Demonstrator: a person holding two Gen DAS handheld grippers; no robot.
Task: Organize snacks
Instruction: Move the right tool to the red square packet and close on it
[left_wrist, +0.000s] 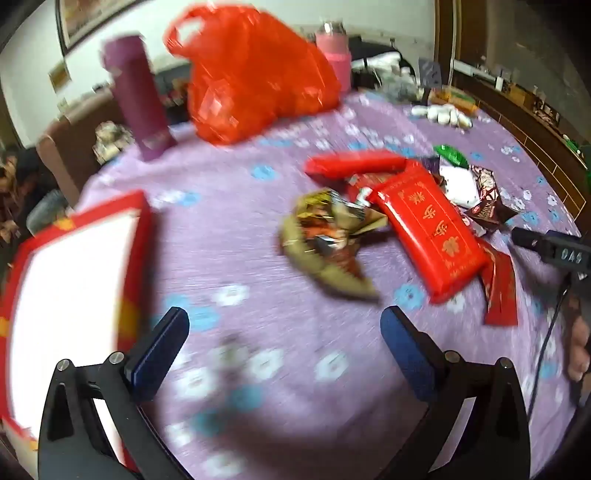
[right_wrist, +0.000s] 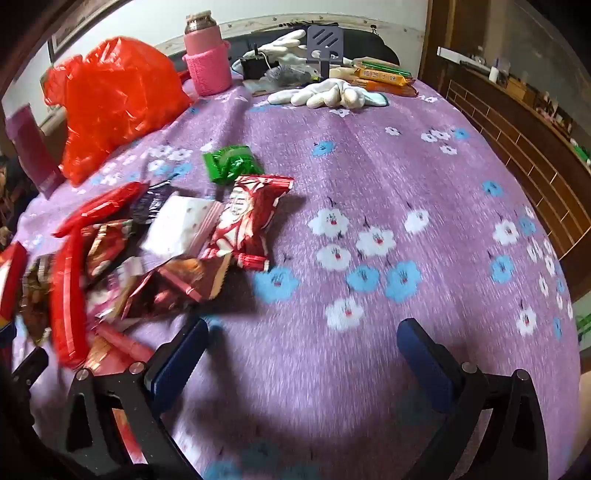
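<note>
A heap of snack packets lies on the purple flowered tablecloth (left_wrist: 258, 229). In the left wrist view a long red packet (left_wrist: 432, 229) with gold print rests beside a crumpled gold wrapper (left_wrist: 328, 236), ahead of my open, empty left gripper (left_wrist: 284, 328). A red box (left_wrist: 74, 280) with a white inside sits at the left. In the right wrist view a red-and-white packet (right_wrist: 247, 218), a white packet (right_wrist: 181, 225) and a green packet (right_wrist: 231, 162) lie to the left of my right gripper (right_wrist: 303, 339), which stands open over bare cloth (right_wrist: 369, 184).
A red plastic bag (left_wrist: 255, 74), a purple flask (left_wrist: 136, 96) and a pink-sleeved bottle (right_wrist: 207, 59) stand at the back. White gloves (right_wrist: 325, 94) and biscuit packs (right_wrist: 384, 75) lie far right. The other gripper (left_wrist: 554, 247) shows at the right edge of the left wrist view.
</note>
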